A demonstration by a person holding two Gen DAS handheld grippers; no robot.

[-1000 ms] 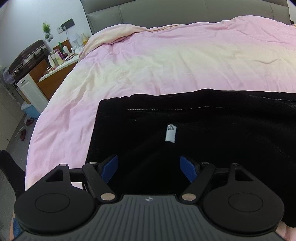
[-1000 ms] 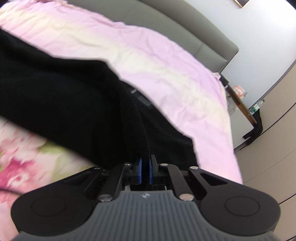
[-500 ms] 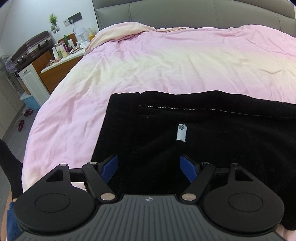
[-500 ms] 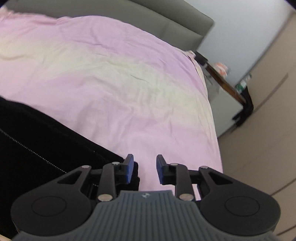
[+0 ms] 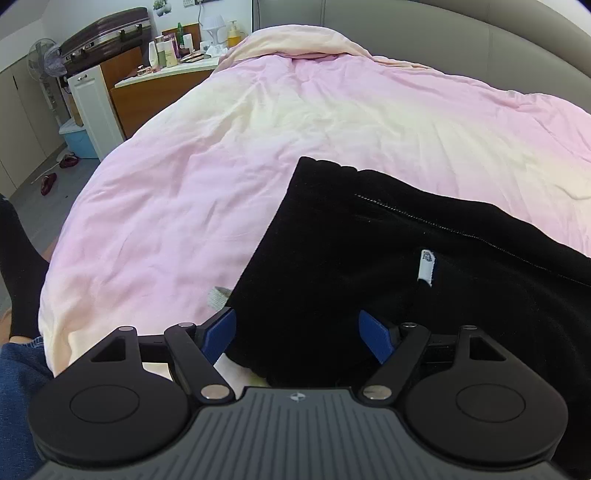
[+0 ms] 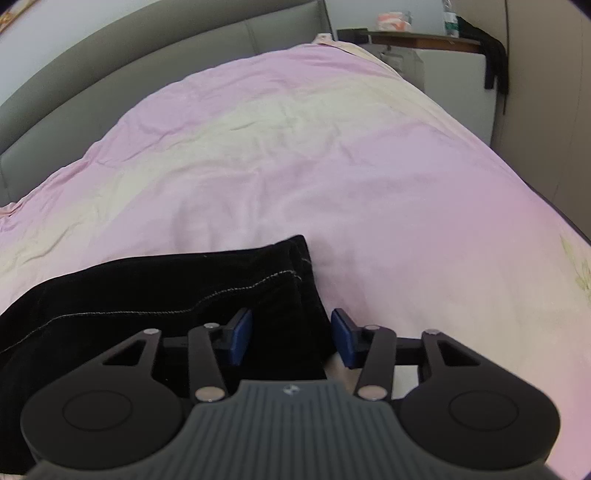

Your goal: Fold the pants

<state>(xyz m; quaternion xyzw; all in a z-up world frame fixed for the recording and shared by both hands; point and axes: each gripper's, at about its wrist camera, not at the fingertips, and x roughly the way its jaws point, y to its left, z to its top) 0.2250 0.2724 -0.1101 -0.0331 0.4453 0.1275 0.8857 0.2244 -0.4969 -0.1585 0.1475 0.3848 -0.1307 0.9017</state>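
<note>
Black pants [image 5: 424,280] lie flat on a bed covered with a pink and cream duvet [image 5: 258,155], stretched across its near edge. In the left wrist view the left gripper [image 5: 297,334] hangs over the near left corner of the pants with its blue pads well apart; the cloth lies between and below the pads, and they do not press on it. A small white label [image 5: 426,264] shows on the black cloth beyond the gripper, and a line of pale stitching [image 5: 424,218] runs across the pants further up. A small grey tab [image 5: 218,297] pokes out from under the left edge of the pants, just beside the left pad. In the right wrist view the right gripper [image 6: 291,336] sits over the right end of the pants [image 6: 207,295], its jaws opening; the folded edge of the cloth lies between the pads, which stand clear of it on both sides. A grey padded headboard [image 6: 147,62] runs behind the bed. Beside the bed on the left stands a worktop [image 5: 173,70] crowded with bottles, with a suitcase [image 5: 107,35] on a cabinet behind it.
</note>
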